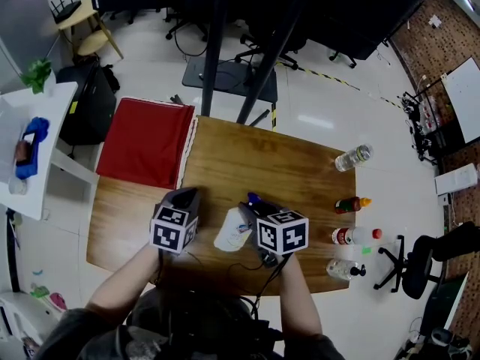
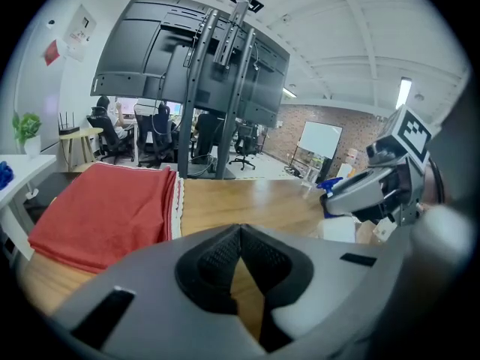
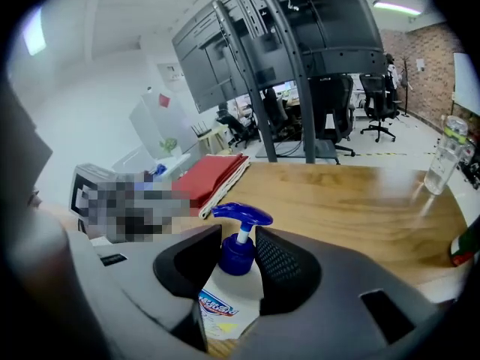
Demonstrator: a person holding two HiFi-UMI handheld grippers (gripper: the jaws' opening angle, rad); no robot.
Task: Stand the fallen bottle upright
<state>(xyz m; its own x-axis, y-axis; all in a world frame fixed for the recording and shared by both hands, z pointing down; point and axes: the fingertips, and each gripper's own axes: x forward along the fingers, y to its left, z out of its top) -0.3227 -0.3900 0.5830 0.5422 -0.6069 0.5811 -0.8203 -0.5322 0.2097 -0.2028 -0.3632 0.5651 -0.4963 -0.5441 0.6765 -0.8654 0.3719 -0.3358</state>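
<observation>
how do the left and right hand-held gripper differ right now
The right hand-held gripper is clamped on the blue neck of the white pump bottle; the left hand-held gripper holds nothing. The right one's jaws stand apart on either side of that neck; the left one's jaws meet at the tips. Shared: both are grey, carry a marker cube and point across the wooden table.

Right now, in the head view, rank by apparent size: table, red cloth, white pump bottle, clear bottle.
1. table
2. red cloth
3. white pump bottle and clear bottle look alike; the pump bottle is partly hidden and nearer, so unranked.
</observation>
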